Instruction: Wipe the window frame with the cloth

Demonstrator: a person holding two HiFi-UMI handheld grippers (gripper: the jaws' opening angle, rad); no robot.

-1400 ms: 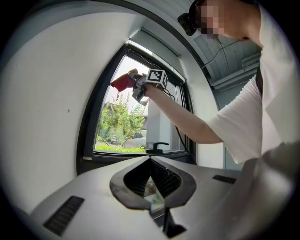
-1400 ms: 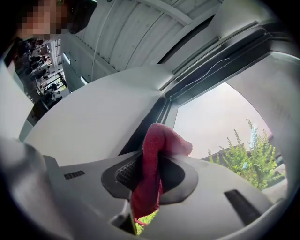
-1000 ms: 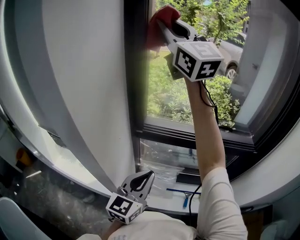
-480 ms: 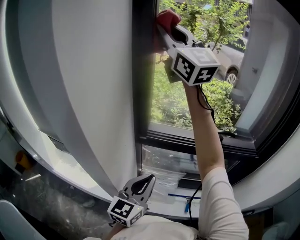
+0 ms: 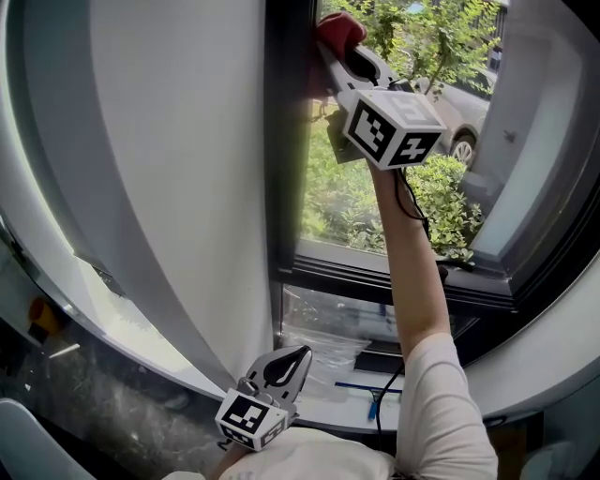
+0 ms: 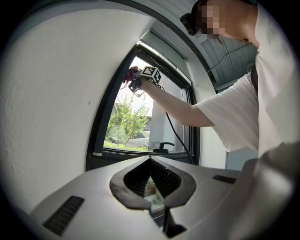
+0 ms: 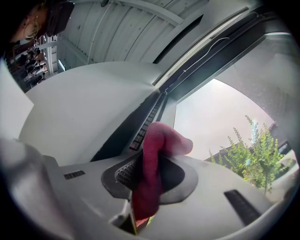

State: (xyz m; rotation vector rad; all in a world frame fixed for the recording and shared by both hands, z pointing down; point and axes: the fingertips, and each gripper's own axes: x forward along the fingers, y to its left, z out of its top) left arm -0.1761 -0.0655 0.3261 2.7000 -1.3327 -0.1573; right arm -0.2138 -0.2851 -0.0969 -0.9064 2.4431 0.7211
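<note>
cloth (image 5: pixel 337 28), one, red, in right gripper's (image 5: pixel 334 49) pinching jaws at window frame (image 5: pixel 286 141); left gripper's (image 6: pixel 151 162) jaws together

My cloth (image 5: pixel 339 26) is a dark red, fuzzy rag. It is bunched and pinched between the jaws of my right gripper (image 5: pixel 336 47), with its folded end bulging past the tips. It sits high up against the inner edge of the frame (image 5: pixel 286 150), a dark upright between white wall and glass that meets a dark bottom rail.
</note>
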